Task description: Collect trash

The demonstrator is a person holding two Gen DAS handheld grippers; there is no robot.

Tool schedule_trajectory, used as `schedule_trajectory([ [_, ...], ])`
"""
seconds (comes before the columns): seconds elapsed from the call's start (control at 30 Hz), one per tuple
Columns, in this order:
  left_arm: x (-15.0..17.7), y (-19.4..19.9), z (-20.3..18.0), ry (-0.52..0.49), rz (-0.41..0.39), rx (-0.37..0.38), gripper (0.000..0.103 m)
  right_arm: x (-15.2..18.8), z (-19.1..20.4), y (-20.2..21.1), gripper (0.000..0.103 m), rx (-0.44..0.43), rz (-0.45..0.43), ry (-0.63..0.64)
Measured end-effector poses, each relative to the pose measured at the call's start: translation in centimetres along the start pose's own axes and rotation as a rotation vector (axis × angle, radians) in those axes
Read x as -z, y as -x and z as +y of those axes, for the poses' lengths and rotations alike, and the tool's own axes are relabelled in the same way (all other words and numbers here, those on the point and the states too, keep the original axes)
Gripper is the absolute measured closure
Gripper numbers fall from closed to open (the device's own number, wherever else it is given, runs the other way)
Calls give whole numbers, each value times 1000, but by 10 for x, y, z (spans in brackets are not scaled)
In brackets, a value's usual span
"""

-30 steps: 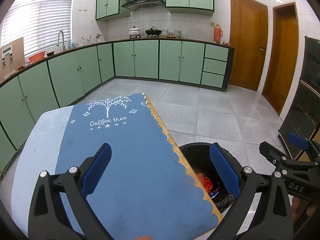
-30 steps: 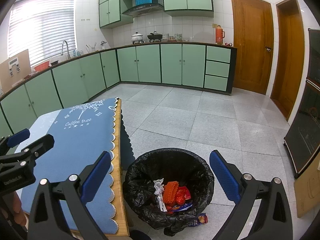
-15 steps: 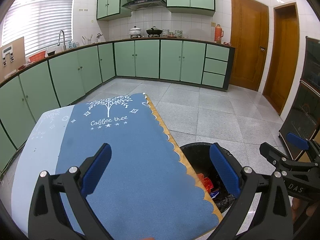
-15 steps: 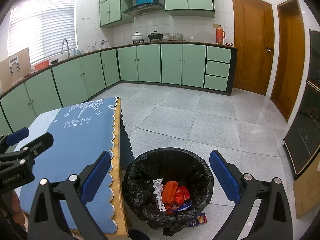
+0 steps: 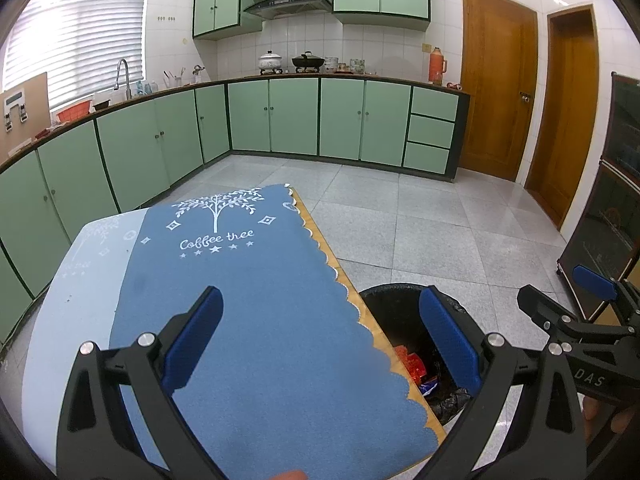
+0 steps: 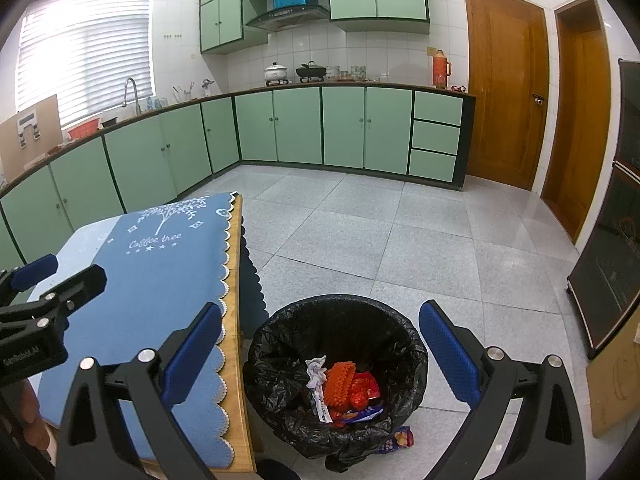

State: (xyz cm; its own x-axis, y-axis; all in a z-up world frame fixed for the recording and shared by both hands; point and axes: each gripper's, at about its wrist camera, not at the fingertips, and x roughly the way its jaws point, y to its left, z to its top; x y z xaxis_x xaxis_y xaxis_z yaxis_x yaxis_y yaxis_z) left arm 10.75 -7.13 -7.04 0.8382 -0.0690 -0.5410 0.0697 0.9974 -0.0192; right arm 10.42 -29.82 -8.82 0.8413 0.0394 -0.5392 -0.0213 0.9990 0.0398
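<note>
A black-lined trash bin [image 6: 412, 344] stands on the floor beside the table and holds red wrappers [image 6: 360, 390], an orange ridged piece [image 6: 338, 382] and crumpled white paper [image 6: 315, 372]. One small wrapper [image 6: 400, 438] lies on the floor against the bin. My right gripper [image 6: 320, 344] hangs open above the bin with nothing between its blue pads. My left gripper [image 5: 320, 336] is open over the table's blue cloth [image 5: 240, 300], also holding nothing. From the left wrist view the bin [image 5: 400, 300] shows partly behind the table edge.
The table [image 6: 234, 340] carries a blue "Coffee tree" cloth with a scalloped edge. Green cabinets [image 6: 300, 128] line the far walls, two wooden doors [image 6: 504, 88] stand at the right, and a dark glass cabinet [image 6: 612, 260] is near the right side. Grey tiled floor [image 6: 400, 232] lies between.
</note>
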Motion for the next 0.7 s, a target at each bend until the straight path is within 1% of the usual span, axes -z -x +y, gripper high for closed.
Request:
schedule_trajectory([
  [0.7, 0, 1, -2, -1, 1, 1, 7, 1, -1, -2, 6, -1, 1, 0],
])
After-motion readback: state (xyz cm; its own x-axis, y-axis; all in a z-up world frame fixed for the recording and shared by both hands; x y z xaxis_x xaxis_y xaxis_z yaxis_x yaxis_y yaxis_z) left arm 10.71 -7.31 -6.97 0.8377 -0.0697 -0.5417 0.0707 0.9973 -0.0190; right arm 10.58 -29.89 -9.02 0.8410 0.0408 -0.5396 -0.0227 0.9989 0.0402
